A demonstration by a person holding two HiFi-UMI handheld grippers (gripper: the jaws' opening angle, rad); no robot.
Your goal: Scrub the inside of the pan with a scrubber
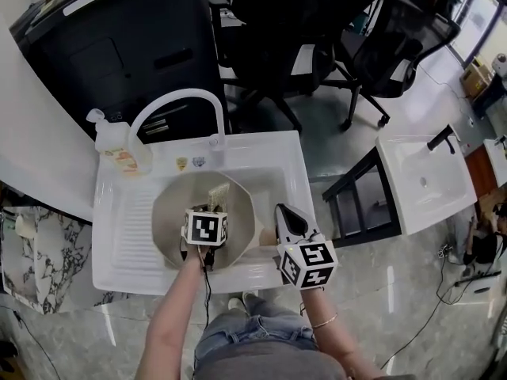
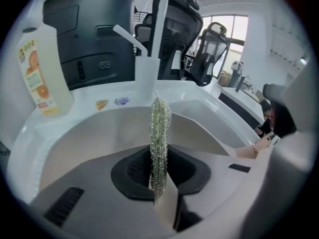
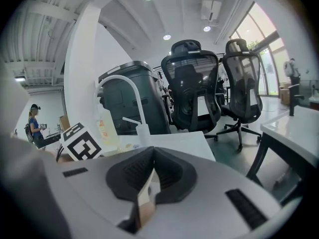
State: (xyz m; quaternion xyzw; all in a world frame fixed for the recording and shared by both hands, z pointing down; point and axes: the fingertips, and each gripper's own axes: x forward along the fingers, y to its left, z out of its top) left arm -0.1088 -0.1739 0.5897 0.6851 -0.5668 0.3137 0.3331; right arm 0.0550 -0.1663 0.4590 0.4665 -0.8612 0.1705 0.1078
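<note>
A white sink (image 1: 269, 145) with a curved faucet (image 1: 178, 97) sits on the surface, with a soap bottle (image 1: 119, 145) standing at its far left corner. The pan (image 1: 170, 220) lies in the basin and fills most of it. The left gripper (image 1: 207, 212) hangs over the near middle of the pan, its jaws clamped on a glittery green scrubber (image 2: 160, 143) that sticks straight out beyond them toward the faucet. The right gripper (image 1: 285, 218) is at the sink's near right edge, just right of the pan, its jaws closed together with nothing between them. Black office chairs (image 1: 396, 30) stand on the floor beyond the sink.
</note>
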